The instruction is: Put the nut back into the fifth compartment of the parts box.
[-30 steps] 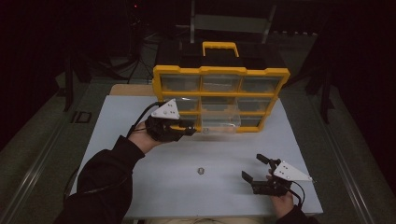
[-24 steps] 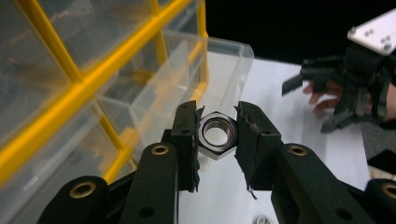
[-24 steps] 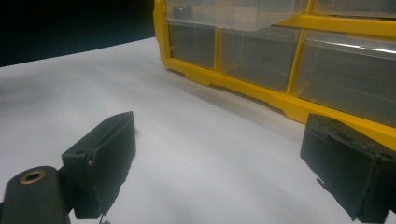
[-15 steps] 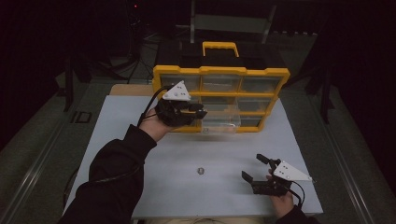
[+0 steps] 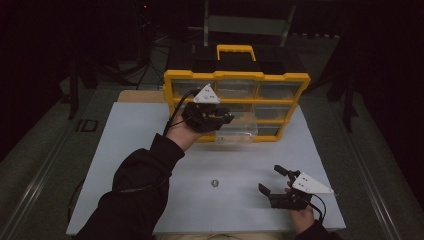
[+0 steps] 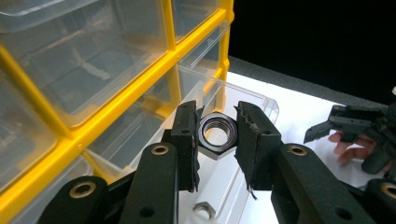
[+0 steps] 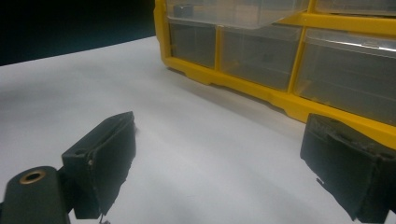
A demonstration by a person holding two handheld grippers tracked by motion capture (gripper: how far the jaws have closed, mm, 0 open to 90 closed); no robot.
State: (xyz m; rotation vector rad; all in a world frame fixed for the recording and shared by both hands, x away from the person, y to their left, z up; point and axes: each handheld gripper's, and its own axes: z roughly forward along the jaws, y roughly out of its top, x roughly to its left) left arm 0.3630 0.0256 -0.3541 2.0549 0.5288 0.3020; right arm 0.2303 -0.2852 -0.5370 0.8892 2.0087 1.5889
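A: Gripping a hex nut (image 6: 215,135), the left tongs (image 5: 223,117) are clamped on its flats, one pad on each side, the threaded bore facing the camera in the left gripper view.

B: Where does that put the nut?

A: Up off the counter (image 5: 130,135), held over a clear drawer (image 5: 239,131) that is pulled out of the yellow organizer (image 5: 235,76). In the left gripper view the drawer's clear rim sits just behind and below the nut. A second nut (image 6: 203,210) lies below the tongs in that view; cannot tell whether it rests inside the drawer.

B: Left arm pose?

A: Dark sleeve (image 5: 135,185) comes in from bottom left, forearm stretched forward and angled to the right, hand (image 5: 180,134) raised at the organizer's front face. The grey three-cornered plate (image 5: 206,95) sits on top, cable trailing back along the wrist.

B: And the other side?

A: Right tongs (image 5: 275,180) sit low near the counter's front right, jaws spread well apart with nothing between them. In the right gripper view the two black pads (image 7: 107,158) frame bare white counter, organizer drawers beyond. The right hand (image 5: 302,217) is at the very front edge.

B: Anything loose on the counter?

A: One small nut (image 5: 214,183) lies alone mid-counter, well apart from both tongs, between sleeve and right hand.
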